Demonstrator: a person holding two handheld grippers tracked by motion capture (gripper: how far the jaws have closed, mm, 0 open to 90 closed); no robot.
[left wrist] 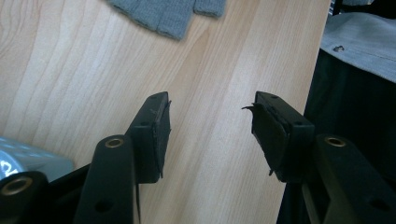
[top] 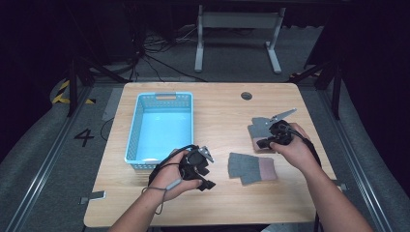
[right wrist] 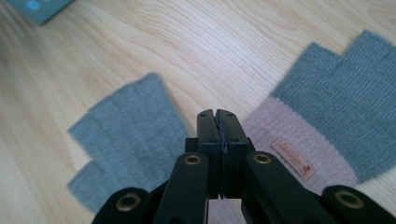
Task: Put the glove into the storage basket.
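Honestly, my right gripper (right wrist: 218,122) jaws are together above the fingerless glove (right wrist: 327,116), left gripper (left wrist: 210,135) jaws apart, empty; shut jaws would just shove it.

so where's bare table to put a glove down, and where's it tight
Free: the far right corner behind the right gripper, and the near edge in front of the flat glove. The blue basket is empty too. Crowded: between the left gripper, that glove and the right gripper.
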